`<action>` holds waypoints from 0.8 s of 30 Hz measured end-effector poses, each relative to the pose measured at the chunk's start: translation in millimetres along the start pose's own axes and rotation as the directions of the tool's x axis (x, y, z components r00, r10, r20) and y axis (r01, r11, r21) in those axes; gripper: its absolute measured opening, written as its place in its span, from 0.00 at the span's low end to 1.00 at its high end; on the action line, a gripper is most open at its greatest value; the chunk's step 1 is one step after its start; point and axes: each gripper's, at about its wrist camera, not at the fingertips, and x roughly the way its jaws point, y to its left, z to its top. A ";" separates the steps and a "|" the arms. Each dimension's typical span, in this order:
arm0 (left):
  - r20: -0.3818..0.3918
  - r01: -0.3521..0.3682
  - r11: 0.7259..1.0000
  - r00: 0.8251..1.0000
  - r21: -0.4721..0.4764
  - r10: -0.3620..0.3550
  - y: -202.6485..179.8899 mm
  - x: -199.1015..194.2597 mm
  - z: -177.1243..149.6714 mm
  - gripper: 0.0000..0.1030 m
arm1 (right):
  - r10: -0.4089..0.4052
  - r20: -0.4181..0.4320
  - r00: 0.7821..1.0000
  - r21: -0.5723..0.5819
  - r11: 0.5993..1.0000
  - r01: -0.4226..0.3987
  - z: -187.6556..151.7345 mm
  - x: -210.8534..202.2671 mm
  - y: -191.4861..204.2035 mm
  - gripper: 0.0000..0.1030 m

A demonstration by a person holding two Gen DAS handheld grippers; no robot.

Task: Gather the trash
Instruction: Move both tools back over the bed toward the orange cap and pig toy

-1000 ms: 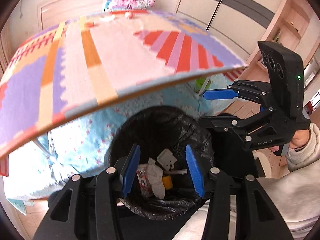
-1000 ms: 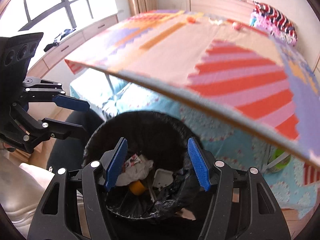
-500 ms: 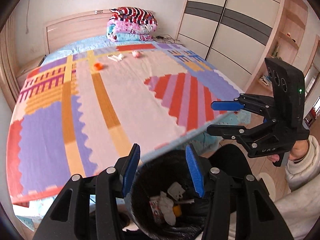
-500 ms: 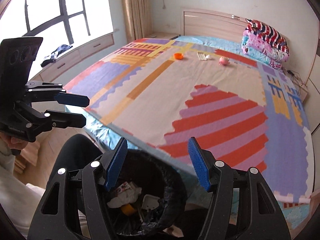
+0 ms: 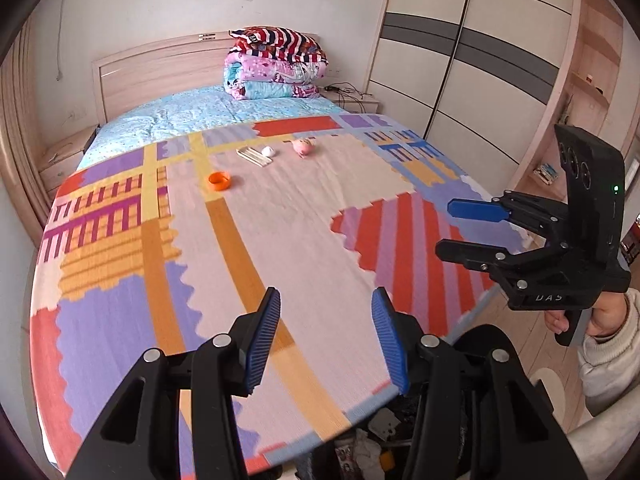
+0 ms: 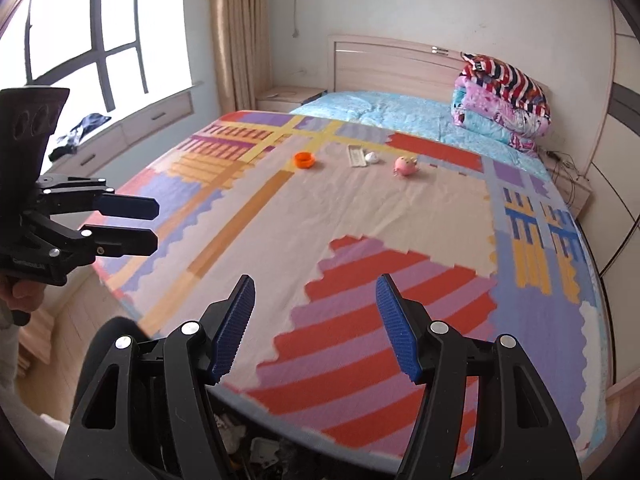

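both pairs of fingers stand spread with nothing between them: the left gripper (image 5: pixel 326 336) shows ribbed blue pads (image 5: pixel 262 340) on black angular plastic arms with silver bolts, and the right gripper (image 6: pixel 314 326) has the same cross-hatched blue pads (image 6: pixel 394 330), its jaws equally wide. each gripper also shows in the other's view, held off to the side by a hand (image 5: pixel 600 314) in a pale knitted cuff. both hover above the near end of a bed (image 5: pixel 248 248) covered by a flat woven spread in blocks of red, lilac, orange and cream with zigzag edges. far up the spread, near a quilted light-blue cover, lie the small pieces of trash: a round orange cap (image 6: pixel 304 159), a flat white rectangular strip (image 6: pixel 356 156), a crumpled white wad (image 6: pixel 371 157) touching the strip's end, and a rounded pink toy-like item (image 6: pixel 405 165) just beside those. under the bed's near edge sits a bin lined with a glossy black bag (image 5: pixel 404 412), holding crumpled paper and a white plastic piece (image 5: pixel 382 424). folded patterned quilts (image 5: pixel 276 66) are stacked against a pale wooden headboard (image 5: pixel 160 72).
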 end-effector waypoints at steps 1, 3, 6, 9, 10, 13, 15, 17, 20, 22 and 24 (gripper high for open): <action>0.000 -0.003 1.000 1.000 -0.007 0.003 4.6 2.9 4.5 0.44 | -0.008 0.001 1.000 0.009 1.000 0.008 4.7 3.6 -4.3 0.61; 0.001 0.005 1.000 1.000 -0.028 -0.005 15.0 8.6 15.1 0.44 | -0.020 0.003 1.000 0.018 1.000 0.020 13.8 10.1 -11.6 0.61; 0.002 -0.016 0.999 1.000 -0.034 0.016 27.7 18.5 29.7 0.44 | -0.029 0.011 1.000 0.025 0.999 0.029 28.9 19.7 -21.8 0.61; -0.004 -0.037 0.999 0.999 -0.033 0.037 38.6 30.9 42.4 0.44 | -0.040 0.020 0.999 0.043 0.998 0.039 44.6 31.2 -34.6 0.61; -0.005 -0.047 0.998 0.999 -0.030 0.047 43.0 36.5 47.1 0.44 | -0.045 0.024 0.999 0.045 0.998 0.044 48.9 35.3 -38.3 0.61; -0.003 -0.083 0.996 0.997 -0.029 0.083 56.9 50.4 61.8 0.44 | -0.033 0.023 0.999 0.076 0.997 0.031 62.7 50.0 -52.6 0.61; -0.007 -0.084 0.996 0.996 -0.025 0.084 63.5 58.8 70.1 0.44 | -0.033 0.023 0.999 0.089 0.996 0.031 72.5 59.8 -60.7 0.61; -0.015 -0.097 0.995 0.995 -0.010 0.097 69.0 70.2 79.1 0.44 | -0.040 0.017 0.999 0.098 0.994 0.038 82.2 70.1 -68.0 0.61; -0.035 -0.105 0.994 0.994 -0.002 0.105 78.6 89.0 90.5 0.44 | -0.035 0.006 0.999 0.114 0.993 0.034 97.0 87.0 -79.5 0.61; -0.050 -0.076 0.997 0.996 -0.018 0.075 85.1 98.9 95.9 0.44 | -0.025 -0.003 1.000 0.137 0.990 0.025 103.9 97.9 -87.7 0.61; -0.061 -0.070 0.997 0.996 -0.029 0.068 89.8 108.1 101.1 0.44 | -0.026 -0.023 0.999 0.161 0.987 0.029 110.6 111.9 -97.5 0.61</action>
